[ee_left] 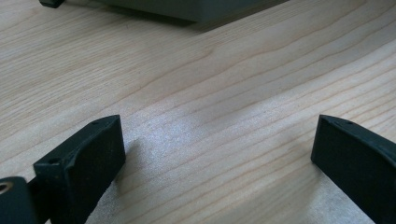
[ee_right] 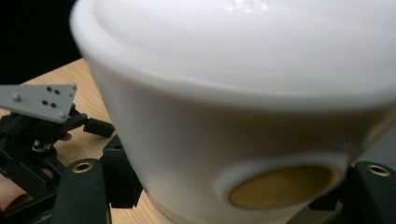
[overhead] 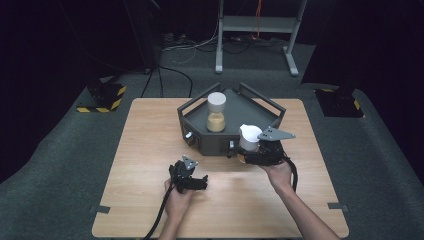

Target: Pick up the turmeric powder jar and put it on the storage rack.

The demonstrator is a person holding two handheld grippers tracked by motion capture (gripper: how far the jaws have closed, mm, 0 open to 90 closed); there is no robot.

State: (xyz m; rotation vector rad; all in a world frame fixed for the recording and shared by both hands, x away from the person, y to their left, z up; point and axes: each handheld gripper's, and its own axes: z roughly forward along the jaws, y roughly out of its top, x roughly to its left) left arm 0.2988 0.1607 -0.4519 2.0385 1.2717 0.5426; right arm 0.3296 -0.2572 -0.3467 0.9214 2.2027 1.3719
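White-lidded jar (ee_right: 243, 116) is pinched between the jaws of the right gripper (overhead: 255, 152), held just in front of the dark grey tray (overhead: 200, 131) at its right corner, above the wooden table (overhead: 150, 150). A second jar (overhead: 216, 112) of tan powder is seen standing upright inside the tray. The left gripper (overhead: 192, 182) is kept low over the table, well apart, its jaws spread and empty.
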